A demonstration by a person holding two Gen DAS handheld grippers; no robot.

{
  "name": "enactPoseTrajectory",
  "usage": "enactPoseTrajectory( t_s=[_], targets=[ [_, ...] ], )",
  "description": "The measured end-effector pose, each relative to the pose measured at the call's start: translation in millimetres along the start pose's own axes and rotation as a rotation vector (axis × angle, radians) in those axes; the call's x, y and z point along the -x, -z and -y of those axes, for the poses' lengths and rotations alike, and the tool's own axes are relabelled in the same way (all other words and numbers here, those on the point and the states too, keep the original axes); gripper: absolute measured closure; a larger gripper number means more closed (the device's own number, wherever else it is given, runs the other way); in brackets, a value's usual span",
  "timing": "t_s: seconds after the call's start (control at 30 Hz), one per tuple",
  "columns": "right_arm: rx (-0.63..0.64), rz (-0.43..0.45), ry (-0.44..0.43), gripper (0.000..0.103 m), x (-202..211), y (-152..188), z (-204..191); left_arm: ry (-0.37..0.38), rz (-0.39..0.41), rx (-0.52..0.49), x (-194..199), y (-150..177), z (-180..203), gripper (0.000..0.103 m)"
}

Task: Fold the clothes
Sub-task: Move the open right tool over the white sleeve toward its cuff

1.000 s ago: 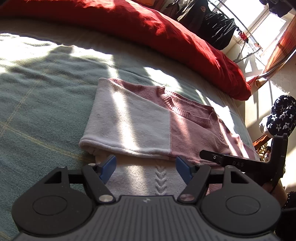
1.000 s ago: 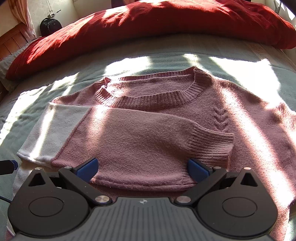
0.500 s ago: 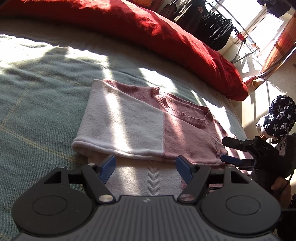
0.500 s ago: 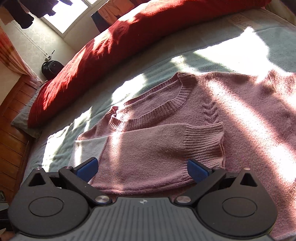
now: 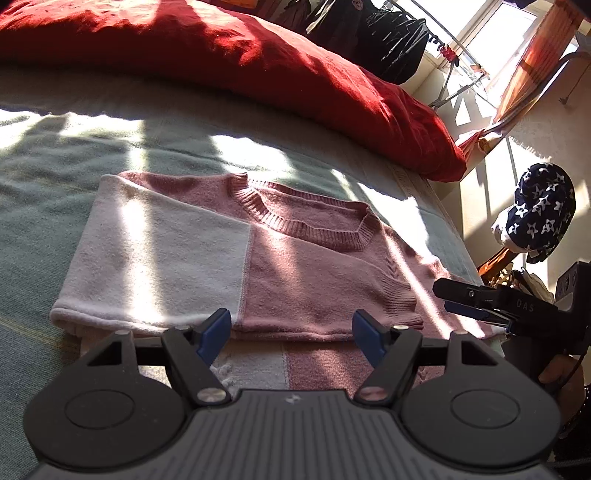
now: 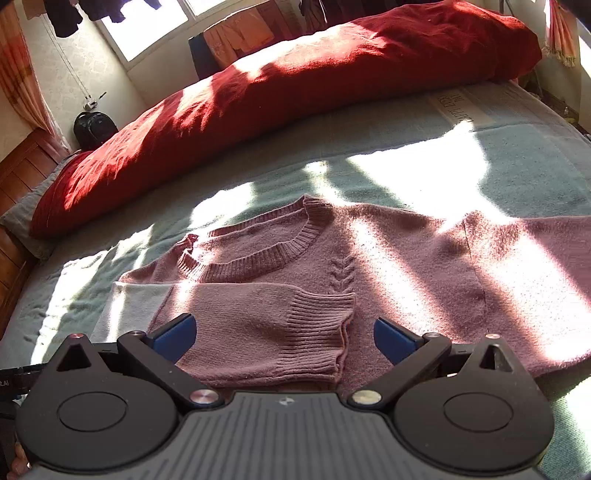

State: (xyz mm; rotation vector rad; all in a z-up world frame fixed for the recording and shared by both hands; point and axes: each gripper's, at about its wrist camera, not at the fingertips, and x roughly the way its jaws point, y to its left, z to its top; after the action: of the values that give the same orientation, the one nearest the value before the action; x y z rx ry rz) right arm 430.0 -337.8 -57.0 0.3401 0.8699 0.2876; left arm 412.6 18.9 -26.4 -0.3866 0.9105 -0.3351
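Observation:
A pink and white knitted sweater lies flat on the green bedspread. One sleeve is folded across its chest, ribbed cuff near the middle. The other sleeve still stretches out to the right. My left gripper hovers open over the sweater's near hem, nothing between its blue pads. My right gripper stands open above the folded sleeve's cuff, holding nothing. In the left wrist view the right gripper shows at the right edge.
A long red duvet roll lies across the far side of the bed. Dark clothes hang on a drying rack by the window. A star-patterned dark cloth sits past the bed's right edge. A black bag stands at the far left.
Both grippers pulled back from the sweater and swung, so more of it and of the room shows. The folded sleeve stays in place. Both jaws stayed open.

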Motion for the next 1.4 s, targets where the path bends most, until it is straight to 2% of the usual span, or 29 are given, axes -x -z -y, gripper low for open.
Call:
enactPoseTrajectory(
  t_s=[0.13,0.27,0.5,0.57,0.73,0.97,1.23,1.3,1.4],
  targets=[
    [-0.035,-0.006,0.07,0.0,13.6,15.0,38.1,-0.009,-0.017,-0.027,-11.4,-2.0,17.9,0.031],
    [-0.067,-0.013,0.162,0.0,30.5,10.5,79.8,-0.03,-0.012,-0.063,-23.2,-3.3,40.5,0.031],
    [-0.194,0.027,0.234,0.0,70.3,-8.0,166.0,-0.007,-0.036,-0.12,-51.8,-7.6,83.6,0.031],
    [-0.258,0.045,0.234,0.0,78.7,-8.8,191.4,-0.001,-0.043,-0.138,-61.1,-7.9,97.3,0.032],
    [-0.365,0.06,0.299,0.0,94.2,-10.6,246.4,0.023,-0.069,-0.165,-84.9,-7.5,126.4,0.032],
    [-0.469,0.078,0.292,0.0,108.0,-8.7,302.5,0.059,-0.118,-0.2,-115.7,-8.2,159.5,0.031],
    [-0.651,0.094,0.229,0.0,105.8,-4.2,354.2,0.069,-0.151,-0.187,-135.0,-8.2,172.6,0.031],
    [-0.691,0.12,0.207,0.003,107.5,-3.6,364.7,0.068,-0.155,-0.179,-138.4,-7.8,173.5,0.031],
    [-0.721,0.139,0.193,0.015,108.5,-5.8,378.8,0.07,-0.161,-0.167,-142.6,-7.0,174.8,0.031]
  ],
)
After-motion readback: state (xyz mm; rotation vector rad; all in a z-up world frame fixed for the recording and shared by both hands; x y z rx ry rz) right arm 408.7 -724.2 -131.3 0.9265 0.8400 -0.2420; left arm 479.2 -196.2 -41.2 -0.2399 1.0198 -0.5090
